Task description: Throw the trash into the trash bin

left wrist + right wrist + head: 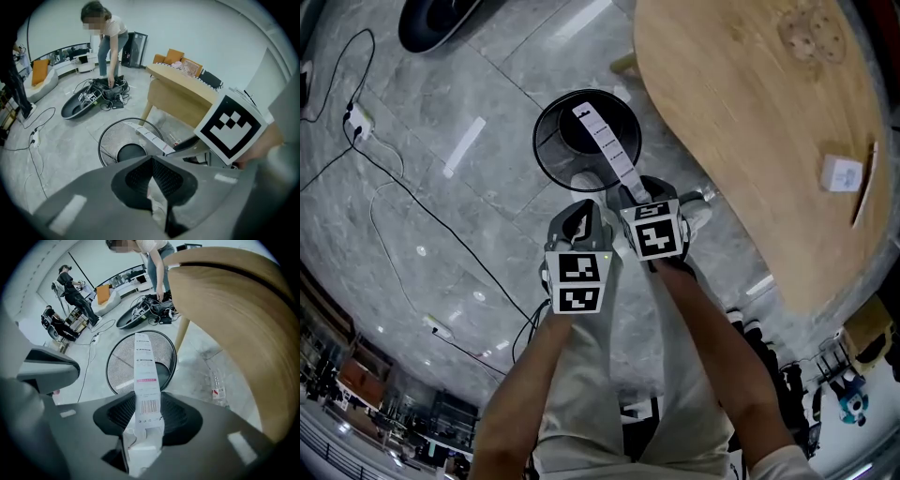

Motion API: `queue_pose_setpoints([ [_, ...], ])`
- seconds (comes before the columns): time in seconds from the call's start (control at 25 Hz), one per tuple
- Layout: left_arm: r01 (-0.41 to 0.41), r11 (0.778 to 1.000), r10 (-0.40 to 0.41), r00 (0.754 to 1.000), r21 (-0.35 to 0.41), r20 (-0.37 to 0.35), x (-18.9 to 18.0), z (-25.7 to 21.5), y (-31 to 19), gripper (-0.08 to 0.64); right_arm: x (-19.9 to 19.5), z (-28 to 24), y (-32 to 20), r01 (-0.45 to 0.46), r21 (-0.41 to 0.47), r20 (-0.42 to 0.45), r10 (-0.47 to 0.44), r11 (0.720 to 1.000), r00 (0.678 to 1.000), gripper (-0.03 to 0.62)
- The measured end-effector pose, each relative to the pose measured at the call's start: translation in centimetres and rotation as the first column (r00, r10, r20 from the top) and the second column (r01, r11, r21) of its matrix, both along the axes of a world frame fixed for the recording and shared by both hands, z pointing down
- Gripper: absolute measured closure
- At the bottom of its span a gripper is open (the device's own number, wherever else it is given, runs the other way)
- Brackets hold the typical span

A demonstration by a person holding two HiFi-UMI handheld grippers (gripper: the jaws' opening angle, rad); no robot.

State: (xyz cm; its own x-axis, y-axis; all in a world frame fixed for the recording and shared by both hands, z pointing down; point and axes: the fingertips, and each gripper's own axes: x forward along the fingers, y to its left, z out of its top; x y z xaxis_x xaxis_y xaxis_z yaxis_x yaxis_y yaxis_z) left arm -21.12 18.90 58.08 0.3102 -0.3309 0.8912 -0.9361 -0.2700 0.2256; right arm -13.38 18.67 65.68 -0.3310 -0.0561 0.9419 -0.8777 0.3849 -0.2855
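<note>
Trash not yet dropped: the right gripper (pixel 147 416) is clamped on a long white printed carton (pixel 144 376), and the left gripper (pixel 152 173) pinches a crumpled white scrap (pixel 157 199). Both hang over the wire-mesh trash bin (pixel 122 362); only letting go remains. Farther off, a plastic bottle (pixel 216 390) lies by the wooden table (pixel 234 310), perhaps next.

A long white printed strip (pixel 142 366), barcode near its base, rises from folded white card clamped in the right tongs (pixel 145 401), its tip over the round black wire-mesh trash bin (pixel 548 150), upright at upper centre. A pale crumpled scrap (pixel 157 199) sits pinched in the left tongs (pixel 152 161).
</note>
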Motion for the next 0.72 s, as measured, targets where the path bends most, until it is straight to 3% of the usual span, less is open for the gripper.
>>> queue_pose_setpoints([
  [0.72,-0.026,1.0,0.026,1.0,-0.011,-0.003,-0.7,2.6,-1.4,0.56,-1.5,3.5,-1.2,0.013,0.012,-0.06,-0.012,1.0,0.998,0.399],
])
